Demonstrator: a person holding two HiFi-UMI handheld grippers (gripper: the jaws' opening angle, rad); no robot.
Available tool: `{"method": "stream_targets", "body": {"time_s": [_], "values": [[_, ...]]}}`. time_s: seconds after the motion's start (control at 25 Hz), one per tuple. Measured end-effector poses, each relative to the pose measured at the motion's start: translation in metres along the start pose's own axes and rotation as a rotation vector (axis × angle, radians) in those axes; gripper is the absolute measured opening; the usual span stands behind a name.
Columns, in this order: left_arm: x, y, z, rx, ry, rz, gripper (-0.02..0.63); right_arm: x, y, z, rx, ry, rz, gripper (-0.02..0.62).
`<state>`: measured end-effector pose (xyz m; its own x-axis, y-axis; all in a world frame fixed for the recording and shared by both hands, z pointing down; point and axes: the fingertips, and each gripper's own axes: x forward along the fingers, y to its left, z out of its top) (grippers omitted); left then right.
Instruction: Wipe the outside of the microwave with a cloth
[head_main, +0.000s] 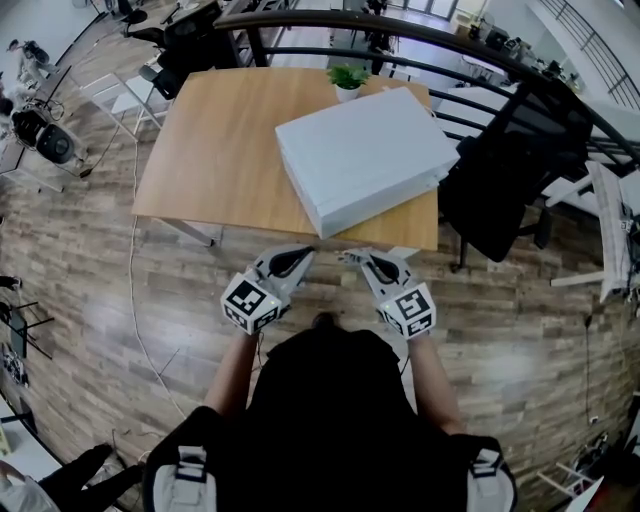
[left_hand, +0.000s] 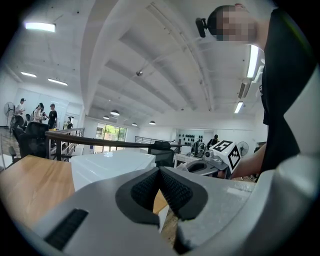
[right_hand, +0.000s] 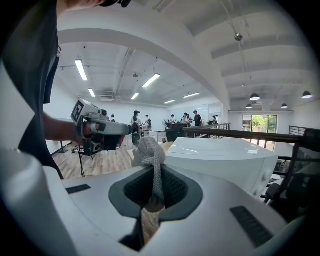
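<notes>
The white microwave (head_main: 362, 156) lies on the wooden table (head_main: 215, 140), toward its front right corner. Both grippers hang side by side over the floor, just short of the table's front edge. My left gripper (head_main: 303, 256) is shut with nothing between its pads. My right gripper (head_main: 352, 258) is shut on a grey knitted cloth (right_hand: 148, 152), which bunches up above the jaws. In the left gripper view the microwave (left_hand: 112, 166) is ahead of my left gripper (left_hand: 160, 172). In the right gripper view the microwave (right_hand: 227, 159) is ahead and to the right of my right gripper (right_hand: 156, 174).
A small potted plant (head_main: 347, 78) stands on the table behind the microwave. A black office chair (head_main: 515, 175) is at the table's right, by a curved black railing (head_main: 440, 40). A cable (head_main: 133, 300) runs across the wood floor on the left.
</notes>
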<state>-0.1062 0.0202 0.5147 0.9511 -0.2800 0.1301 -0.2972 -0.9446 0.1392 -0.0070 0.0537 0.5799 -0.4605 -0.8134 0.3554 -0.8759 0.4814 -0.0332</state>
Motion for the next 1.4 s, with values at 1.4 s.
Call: {"method": "stream_targets", "body": {"time_s": [1.4], "values": [[0.019, 0.062, 0.008, -0.091, 0.013, 0.312, 0.002, 0.133, -0.062, 0.035, -0.332, 0.2, 0.242, 0.02]]}}
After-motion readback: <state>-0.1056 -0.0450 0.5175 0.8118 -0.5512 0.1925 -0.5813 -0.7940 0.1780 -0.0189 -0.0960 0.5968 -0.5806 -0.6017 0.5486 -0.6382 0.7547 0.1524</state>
